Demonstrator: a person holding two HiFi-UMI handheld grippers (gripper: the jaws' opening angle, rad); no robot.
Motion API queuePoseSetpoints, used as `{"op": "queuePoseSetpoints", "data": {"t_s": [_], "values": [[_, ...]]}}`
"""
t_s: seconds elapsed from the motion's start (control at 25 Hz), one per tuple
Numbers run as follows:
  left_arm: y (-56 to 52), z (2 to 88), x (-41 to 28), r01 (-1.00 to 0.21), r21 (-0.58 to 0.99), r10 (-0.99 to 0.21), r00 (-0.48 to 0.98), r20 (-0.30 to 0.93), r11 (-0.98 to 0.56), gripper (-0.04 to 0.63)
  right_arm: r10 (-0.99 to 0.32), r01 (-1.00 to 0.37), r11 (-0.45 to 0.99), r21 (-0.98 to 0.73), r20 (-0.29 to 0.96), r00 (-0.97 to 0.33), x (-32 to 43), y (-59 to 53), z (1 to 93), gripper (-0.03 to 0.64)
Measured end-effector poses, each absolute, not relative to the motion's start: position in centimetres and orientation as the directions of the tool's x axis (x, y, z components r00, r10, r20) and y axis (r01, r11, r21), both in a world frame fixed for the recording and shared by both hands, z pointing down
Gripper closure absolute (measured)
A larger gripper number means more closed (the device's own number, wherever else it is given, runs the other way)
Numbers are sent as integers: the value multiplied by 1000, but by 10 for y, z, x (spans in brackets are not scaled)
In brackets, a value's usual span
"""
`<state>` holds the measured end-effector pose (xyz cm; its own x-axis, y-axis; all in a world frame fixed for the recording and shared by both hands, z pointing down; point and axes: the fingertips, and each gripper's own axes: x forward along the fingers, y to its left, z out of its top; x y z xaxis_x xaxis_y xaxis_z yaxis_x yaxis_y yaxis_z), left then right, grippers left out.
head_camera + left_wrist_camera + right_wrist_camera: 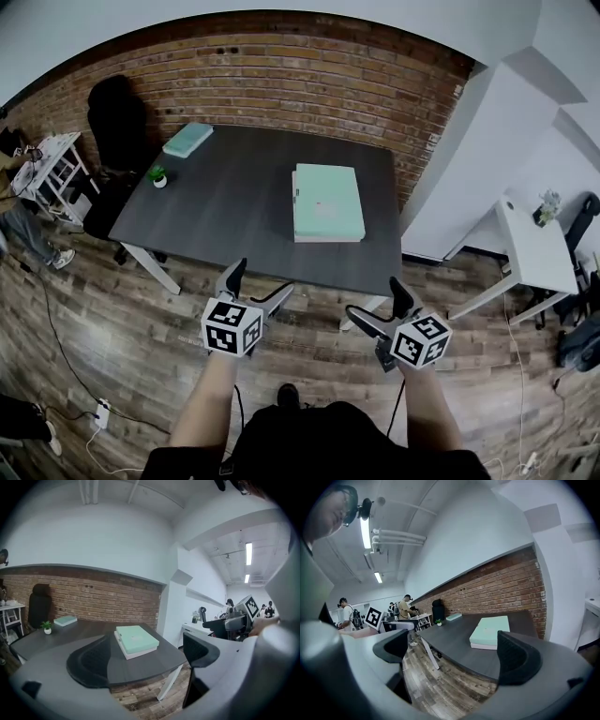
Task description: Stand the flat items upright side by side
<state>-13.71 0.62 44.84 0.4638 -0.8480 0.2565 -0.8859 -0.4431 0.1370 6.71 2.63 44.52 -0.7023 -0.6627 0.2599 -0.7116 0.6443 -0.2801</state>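
How many flat pieces make up the mint stack [328, 202] cannot be counted from above; the left gripper view shows perhaps two layers, mint over white. The smaller mint item [187, 140] at the far corner of the table [234, 216] is too small to tell one piece from several. A person [26, 232] at the left edge is cut off, only legs showing. A black chair [583, 217] is cut by the right edge.

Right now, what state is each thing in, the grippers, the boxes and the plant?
Left gripper: open, empty, short of the table.
Right gripper: open, empty.
Near mint box: lying flat, not upright.
Far mint box: lying flat at the table corner.
Potted plant: upright.
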Motion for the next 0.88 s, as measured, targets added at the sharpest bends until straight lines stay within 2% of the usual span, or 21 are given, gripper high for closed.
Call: {"op": "queuePoseSetpoints", "data": {"t_s": [0.24,0.56,0.88], "values": [[-9,448,-146,-883,137,-843,469,262,-449,104,-658,-705,659,-261,254,-709,54,4,438,32],[-52,455,-148,-890,118,-841,455,293,-440,104,-633,-677,665,-315,244,-735,46,-44,461,32],[-135,486,-136,-900,125,-822,432,371,-417,104,-594,-653,658,-375,274,-757,51,-138,490,32]]}}
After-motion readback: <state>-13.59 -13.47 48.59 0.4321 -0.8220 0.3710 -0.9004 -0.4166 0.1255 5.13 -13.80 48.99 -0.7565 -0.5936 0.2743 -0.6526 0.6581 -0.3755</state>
